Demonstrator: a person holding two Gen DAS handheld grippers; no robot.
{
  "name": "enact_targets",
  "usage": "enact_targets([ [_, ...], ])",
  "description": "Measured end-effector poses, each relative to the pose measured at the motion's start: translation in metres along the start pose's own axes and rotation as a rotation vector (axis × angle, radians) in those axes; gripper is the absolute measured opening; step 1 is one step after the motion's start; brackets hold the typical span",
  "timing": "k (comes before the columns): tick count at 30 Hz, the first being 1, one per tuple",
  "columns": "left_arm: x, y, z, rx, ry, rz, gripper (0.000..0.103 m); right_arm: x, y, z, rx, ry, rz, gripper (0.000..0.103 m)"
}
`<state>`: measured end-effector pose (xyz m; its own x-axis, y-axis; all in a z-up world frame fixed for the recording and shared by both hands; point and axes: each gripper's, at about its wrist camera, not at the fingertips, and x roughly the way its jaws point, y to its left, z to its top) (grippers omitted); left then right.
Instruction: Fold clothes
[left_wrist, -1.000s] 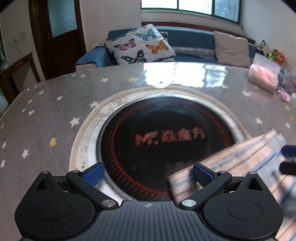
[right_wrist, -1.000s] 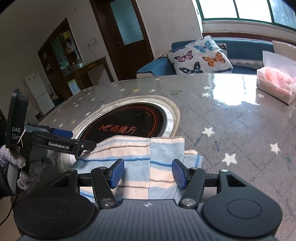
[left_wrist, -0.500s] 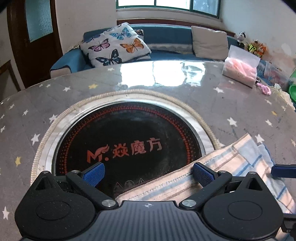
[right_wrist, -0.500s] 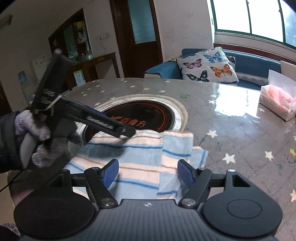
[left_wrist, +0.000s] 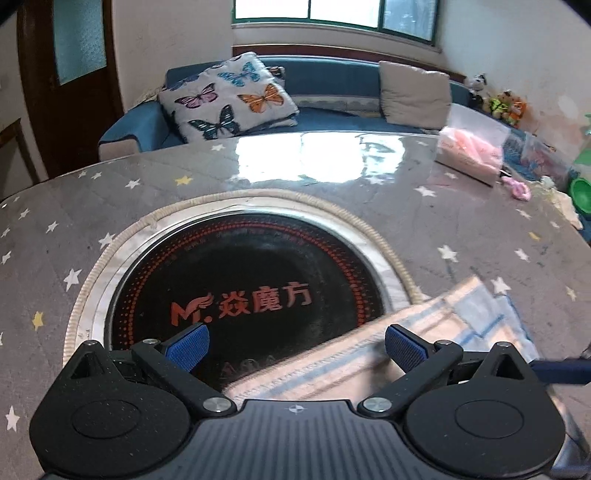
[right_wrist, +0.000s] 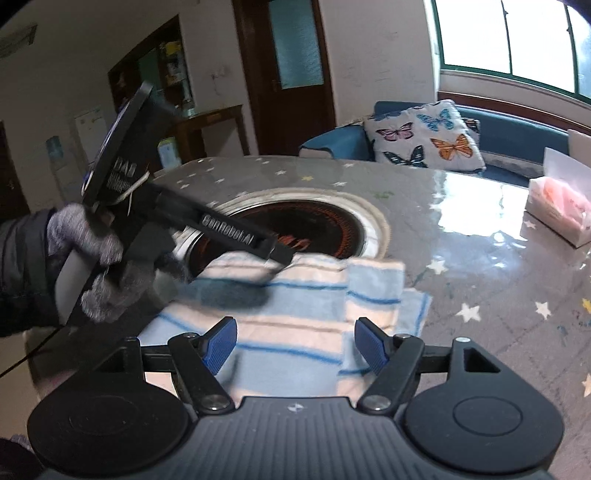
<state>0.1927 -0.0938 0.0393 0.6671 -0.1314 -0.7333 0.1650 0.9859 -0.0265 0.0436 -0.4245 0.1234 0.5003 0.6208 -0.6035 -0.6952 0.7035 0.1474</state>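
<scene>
A folded cloth with blue, cream and pale-blue stripes lies on the table, partly over the round black cooktop. It shows in the left wrist view (left_wrist: 424, 332) and the right wrist view (right_wrist: 295, 314). My left gripper (left_wrist: 295, 349) is open, its right finger over the cloth's edge and its left finger over the cooktop (left_wrist: 251, 291). In the right wrist view the left gripper's tip (right_wrist: 280, 254) is tilted down at the cloth's far edge. My right gripper (right_wrist: 293, 345) is open and empty, just above the cloth's near part.
The grey star-patterned table (left_wrist: 461, 221) holds a tissue pack (right_wrist: 557, 206) at the far right and small toys (left_wrist: 517, 188). A blue sofa with a butterfly pillow (left_wrist: 236, 99) stands behind the table. A dark door and cabinet are at the left.
The left gripper has tilted and come down to the cloth's far edge. The right gripper has pulled back and risen a little. Both stay open.
</scene>
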Motion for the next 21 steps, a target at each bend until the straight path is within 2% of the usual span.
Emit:
enact_targets([
  [5, 0.003, -0.010, -0.005, 0.026, 0.019, 0.003, 0.103, 0.002, 0.006, -0.014, 0.002, 0.032, 0.002, 0.073],
  [15, -0.015, -0.011, -0.011, 0.030, -0.008, -0.001, 0.103, -0.036, 0.013, -0.034, 0.035, 0.016, 0.036, 0.073],
  [21, -0.027, -0.018, -0.025, 0.051, -0.011, -0.025, 0.103, -0.040, 0.009, -0.052, 0.073, -0.007, 0.049, 0.074],
])
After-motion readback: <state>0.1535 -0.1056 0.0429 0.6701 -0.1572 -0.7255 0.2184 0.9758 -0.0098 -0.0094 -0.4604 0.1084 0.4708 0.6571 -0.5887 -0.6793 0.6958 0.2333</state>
